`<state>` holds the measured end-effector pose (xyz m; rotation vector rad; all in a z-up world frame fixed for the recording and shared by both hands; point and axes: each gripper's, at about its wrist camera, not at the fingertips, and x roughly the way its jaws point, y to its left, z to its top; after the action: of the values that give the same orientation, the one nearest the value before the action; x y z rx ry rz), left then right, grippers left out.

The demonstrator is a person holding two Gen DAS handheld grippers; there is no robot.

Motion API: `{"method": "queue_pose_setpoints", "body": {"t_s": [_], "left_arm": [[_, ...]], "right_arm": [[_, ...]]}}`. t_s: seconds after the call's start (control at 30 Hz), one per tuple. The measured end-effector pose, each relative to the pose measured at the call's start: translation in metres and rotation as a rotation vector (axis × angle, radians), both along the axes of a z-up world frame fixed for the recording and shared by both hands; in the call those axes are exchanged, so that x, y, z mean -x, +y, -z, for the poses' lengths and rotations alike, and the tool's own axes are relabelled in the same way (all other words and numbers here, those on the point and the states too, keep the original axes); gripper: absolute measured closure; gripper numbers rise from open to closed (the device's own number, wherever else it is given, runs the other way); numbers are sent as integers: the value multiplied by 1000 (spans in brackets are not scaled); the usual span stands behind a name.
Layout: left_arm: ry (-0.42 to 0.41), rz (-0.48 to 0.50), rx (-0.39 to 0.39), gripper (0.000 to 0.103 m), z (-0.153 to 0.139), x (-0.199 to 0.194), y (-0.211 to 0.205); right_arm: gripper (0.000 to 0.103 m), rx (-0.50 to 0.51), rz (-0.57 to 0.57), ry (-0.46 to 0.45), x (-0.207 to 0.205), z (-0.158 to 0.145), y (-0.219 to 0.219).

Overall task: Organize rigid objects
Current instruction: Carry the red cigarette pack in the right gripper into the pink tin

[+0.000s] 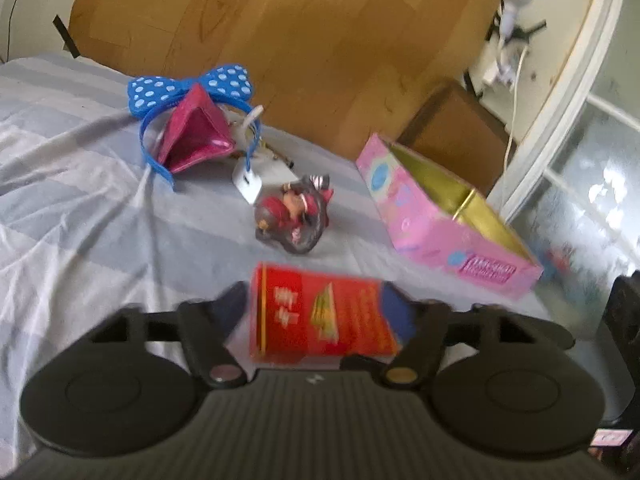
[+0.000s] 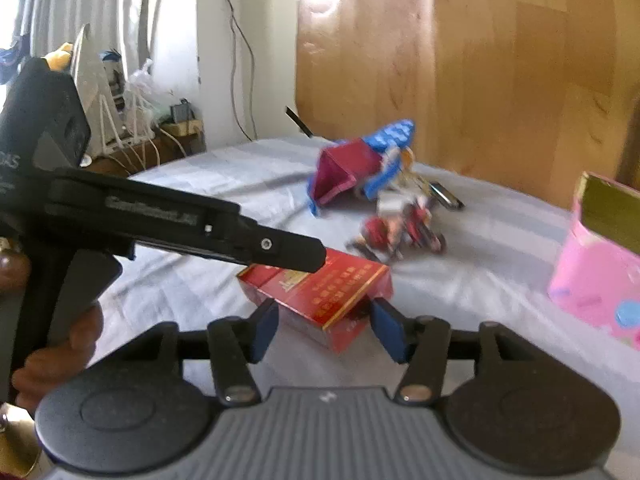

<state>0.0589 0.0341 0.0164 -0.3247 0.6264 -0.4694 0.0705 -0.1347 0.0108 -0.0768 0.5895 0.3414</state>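
The left claw [image 1: 320,312] grips the red box [image 1: 320,316], likely bound for the pink tray [image 1: 420,216]. The right claw [image 2: 324,328] hangs open beside it, touching nothing.

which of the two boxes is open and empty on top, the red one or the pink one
The pink box, lying at the bed's right edge: its top is open, showing a bare gold inside. The red box is closed and sits between the left gripper fingers.
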Motion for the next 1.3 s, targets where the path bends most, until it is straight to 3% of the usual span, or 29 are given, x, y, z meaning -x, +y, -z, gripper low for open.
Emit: {"method": "queue_pose_setpoints", "body": {"t_s": [0.07, 0.23, 0.27, 0.33, 0.37, 0.5, 0.6, 0.73, 0.97, 1.17, 1.23, 1.3], "left_arm": [[-18, -45, -31, 8, -1, 3, 2], [-12, -88, -43, 12, -1, 3, 12], [-10, -74, -48, 16, 1, 1, 9], [15, -18, -64, 41, 7, -2, -3], [42, 17, -54, 47, 12, -4, -10], [-3, 9, -133, 45, 8, 7, -30], [-18, 17, -97, 45, -3, 8, -34], [-75, 60, -89, 45, -25, 1, -60], [-206, 244, -93, 45, -69, -51, -176], [-195, 340, -65, 45, -67, -100, -268], [-163, 348, -79, 33, -59, -107, -289], [-142, 324, -102, 31, -52, -108, -298]], "right_arm": [[43, -8, 24, 35, 0, 6, -7], [36, -3, 26, 48, 4, 15, -10], [36, -4, 20, 52, 3, 16, -9], [36, -7, 7, 61, 0, 20, -7], [38, -2, -2, 64, -1, 21, -5], [46, -14, -6, 49, -3, 23, -12], [46, -80, 2, 41, 0, 17, -26], [46, -60, 53, -56, 15, 0, -42], [46, -31, 272, -200, 17, -31, -126], [45, -27, 434, -218, 10, -43, -208], [42, -29, 477, -199, 6, -40, -229], [34, -16, 544, -191, 5, -34, -242]]}}
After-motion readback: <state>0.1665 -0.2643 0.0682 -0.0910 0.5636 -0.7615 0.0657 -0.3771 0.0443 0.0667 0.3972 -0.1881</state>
